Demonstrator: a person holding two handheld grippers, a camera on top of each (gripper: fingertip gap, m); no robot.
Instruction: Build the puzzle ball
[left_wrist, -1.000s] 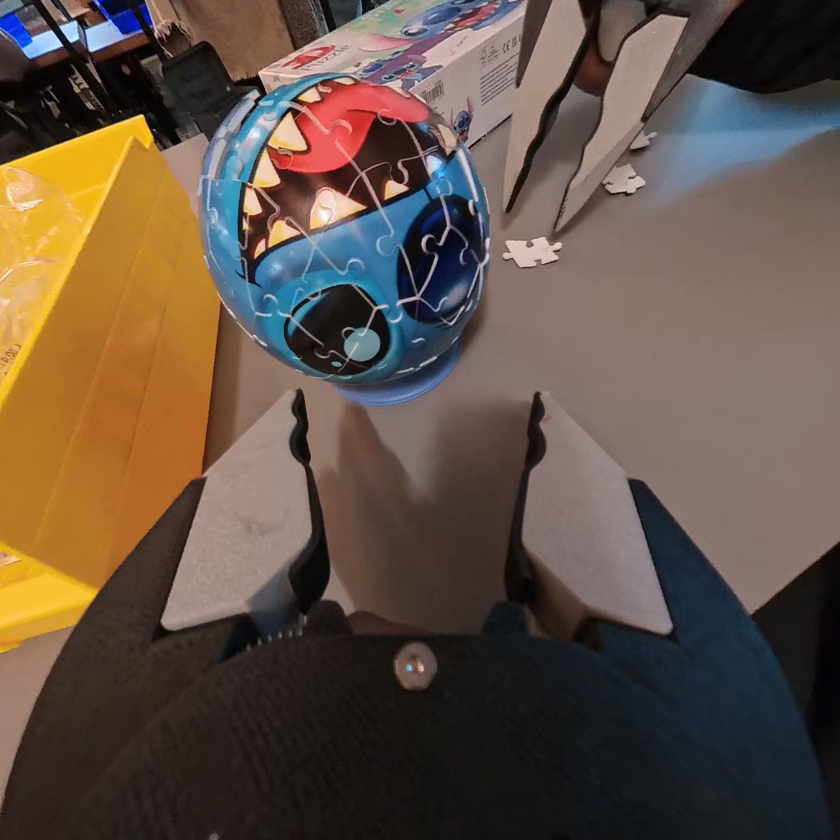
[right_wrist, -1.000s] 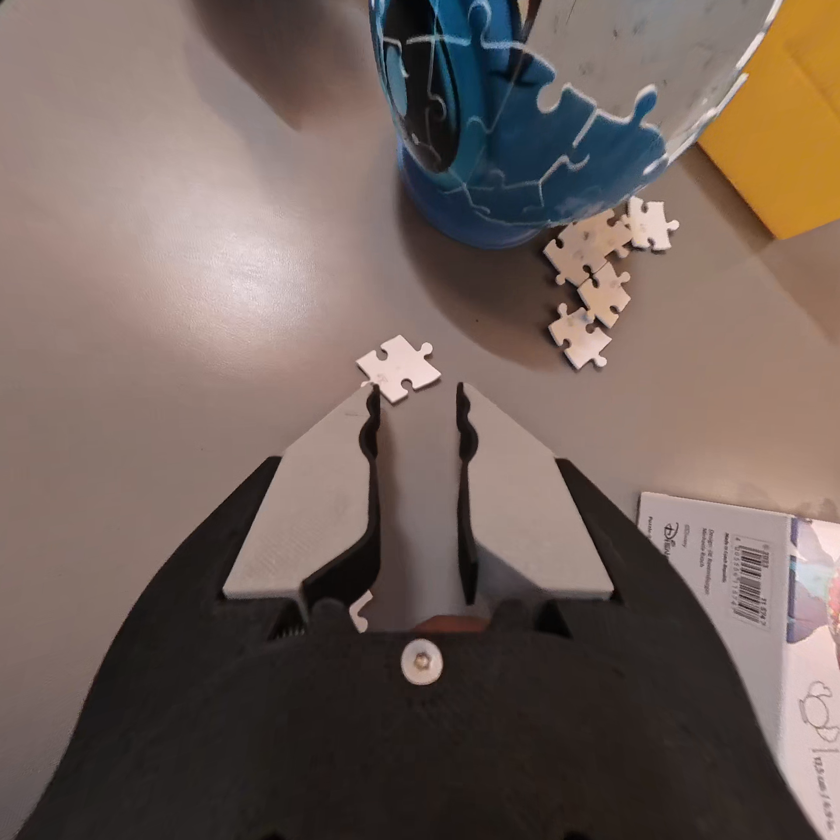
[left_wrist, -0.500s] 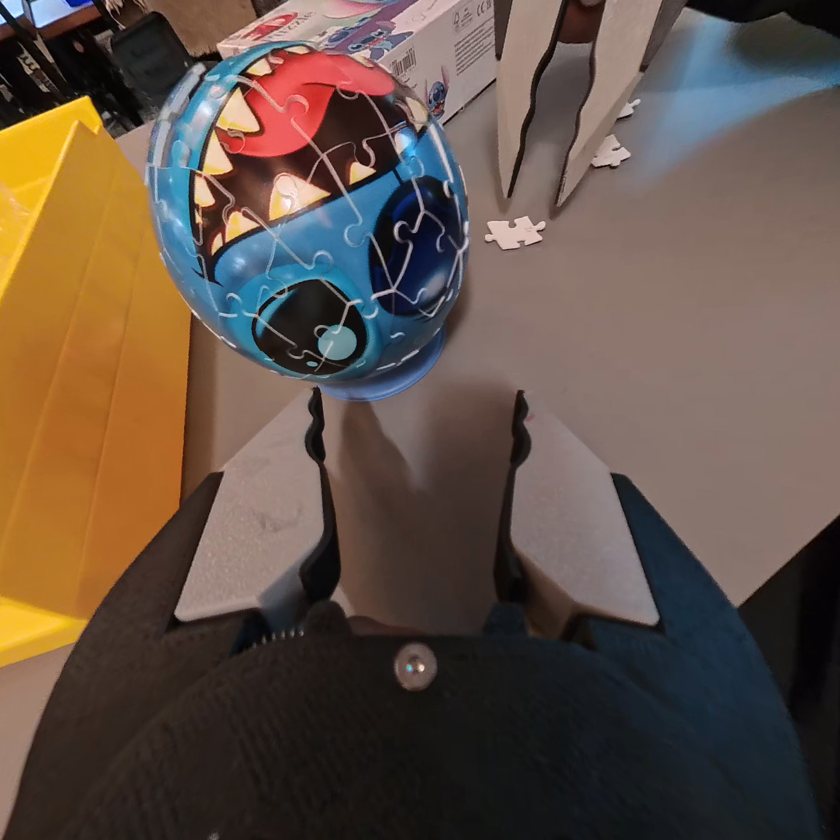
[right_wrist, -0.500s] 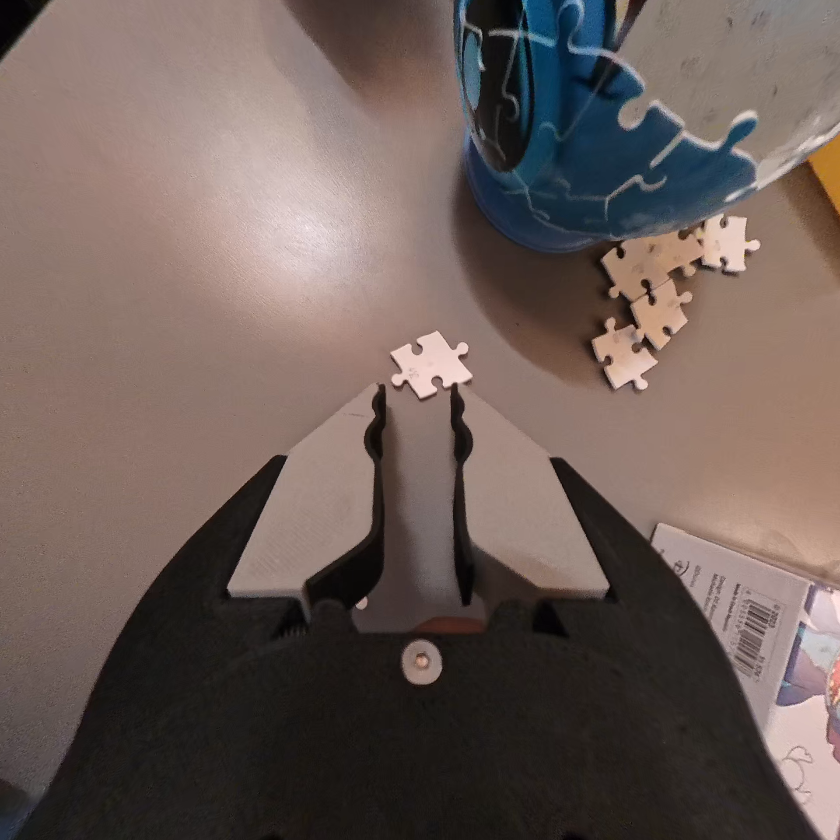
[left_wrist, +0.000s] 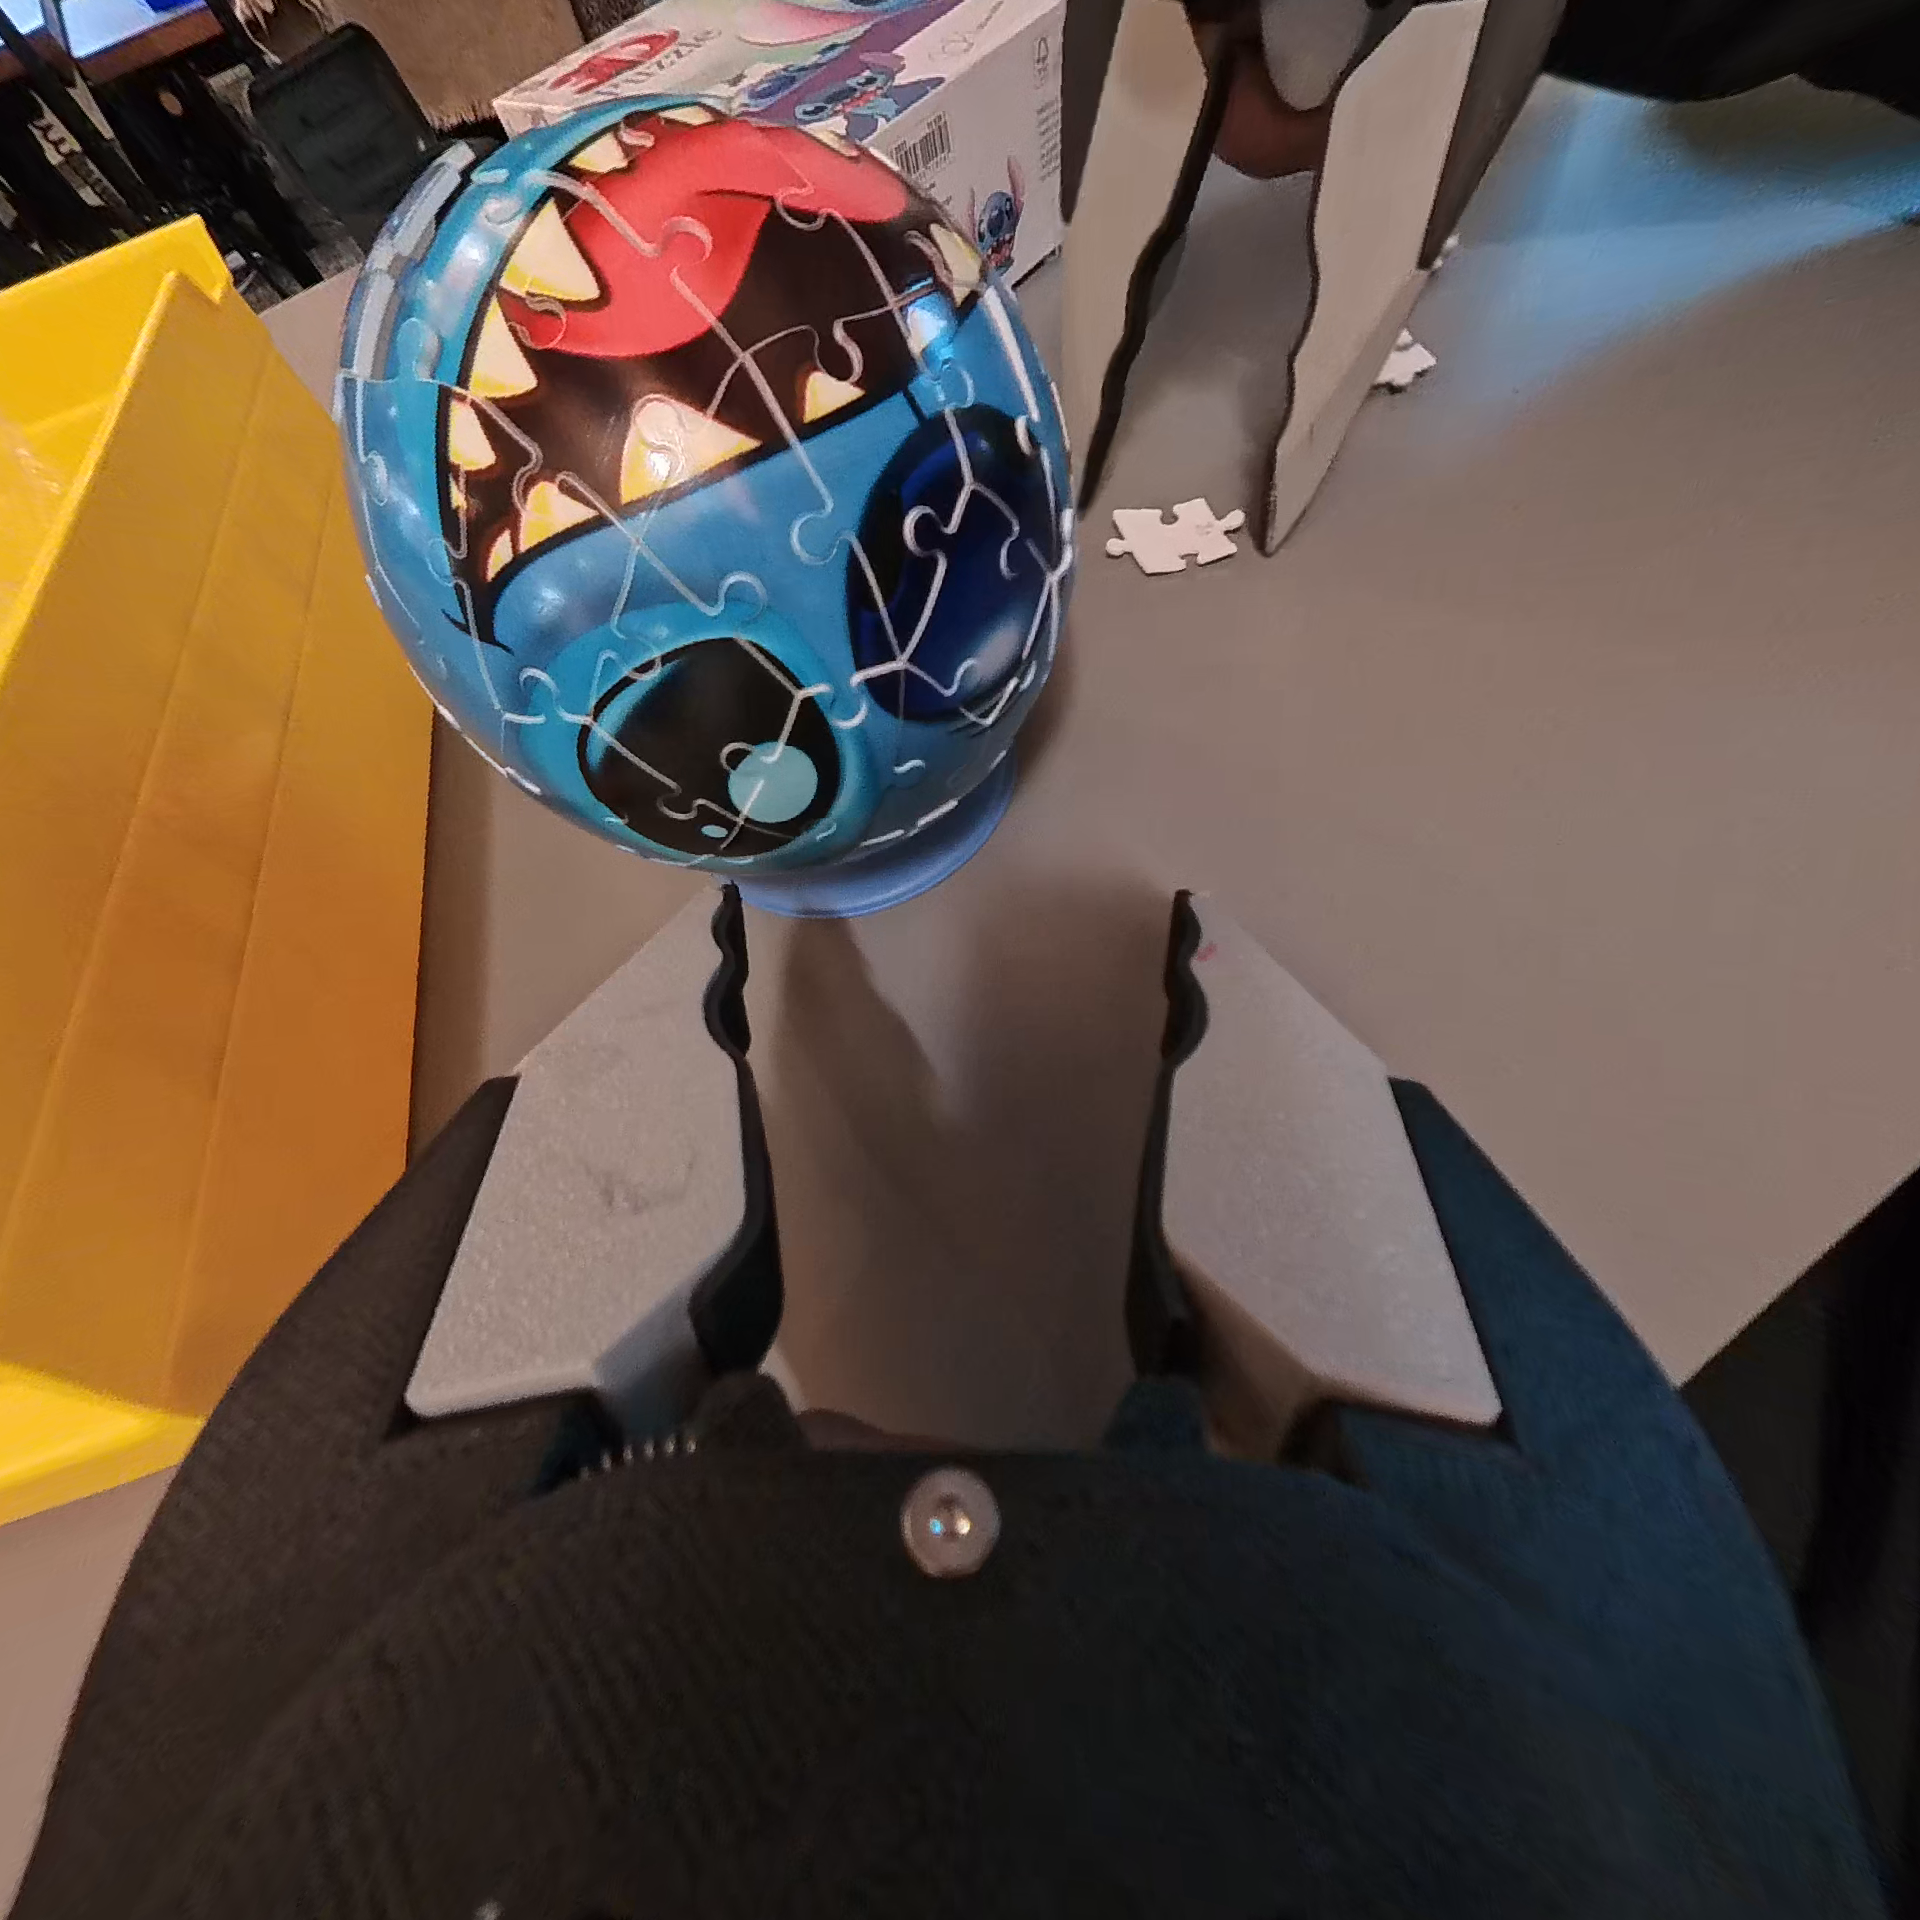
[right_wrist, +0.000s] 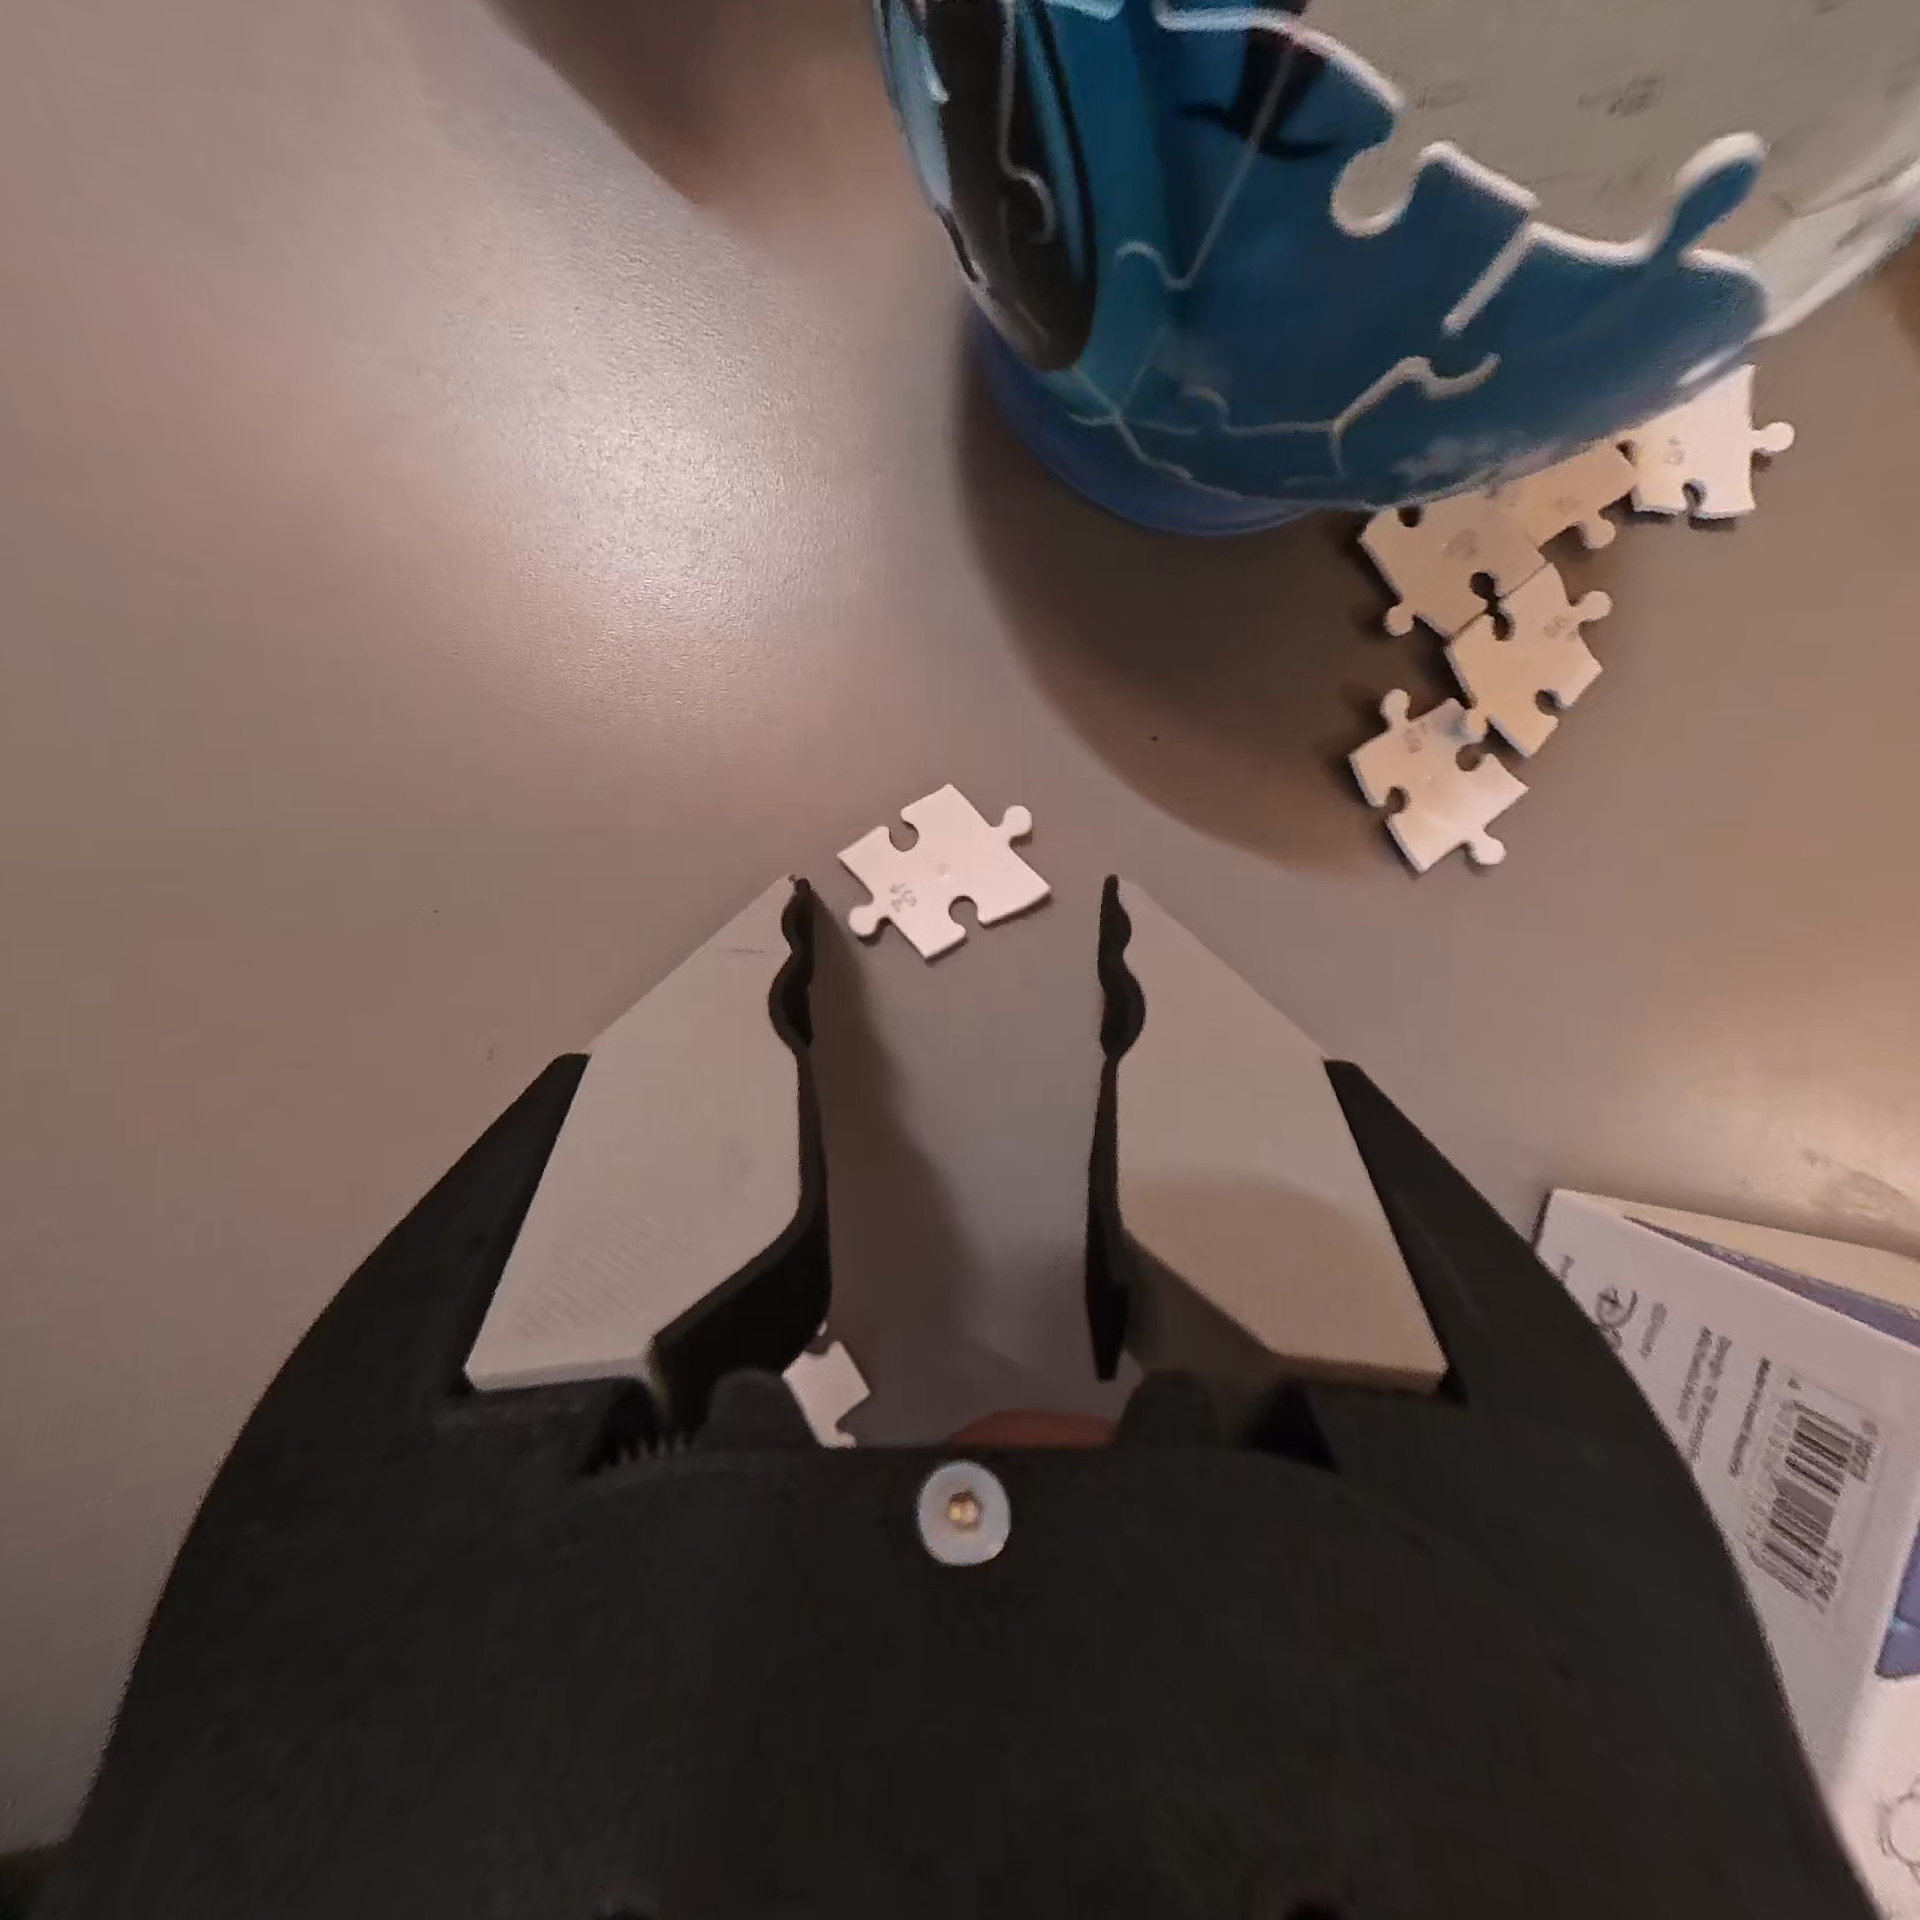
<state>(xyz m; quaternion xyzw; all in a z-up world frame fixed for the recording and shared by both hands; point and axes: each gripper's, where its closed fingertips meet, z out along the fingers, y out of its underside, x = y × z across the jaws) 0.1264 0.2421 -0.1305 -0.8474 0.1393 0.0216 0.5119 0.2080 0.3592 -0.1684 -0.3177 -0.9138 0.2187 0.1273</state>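
Note:
The blue puzzle ball (left_wrist: 707, 488) stands on its blue base ring on the grey table (left_wrist: 1455, 831), with a bare clear patch on its far side (right_wrist: 1662, 114). My left gripper (left_wrist: 956, 909) is open and empty, just in front of the ball's base. My right gripper (right_wrist: 951, 894) is open, its tips either side of a white face-down puzzle piece (right_wrist: 943, 871) that lies flat on the table, untouched. The same gripper (left_wrist: 1184, 499) and piece (left_wrist: 1174, 535) show in the left wrist view, right of the ball.
Several loose white pieces (right_wrist: 1507, 623) lie by the ball's base. The puzzle box (left_wrist: 831, 94) stands behind the ball; its corner also shows in the right wrist view (right_wrist: 1766, 1455). A yellow bin (left_wrist: 156, 779) is left of the ball. Another piece (right_wrist: 826, 1392) lies under my right gripper. There is about 15 centimeters between the tips of the two grippers.
My right gripper's jaws have opened wider around the single white piece. My left gripper's jaws narrowed a little and moved closer to the ball's base.

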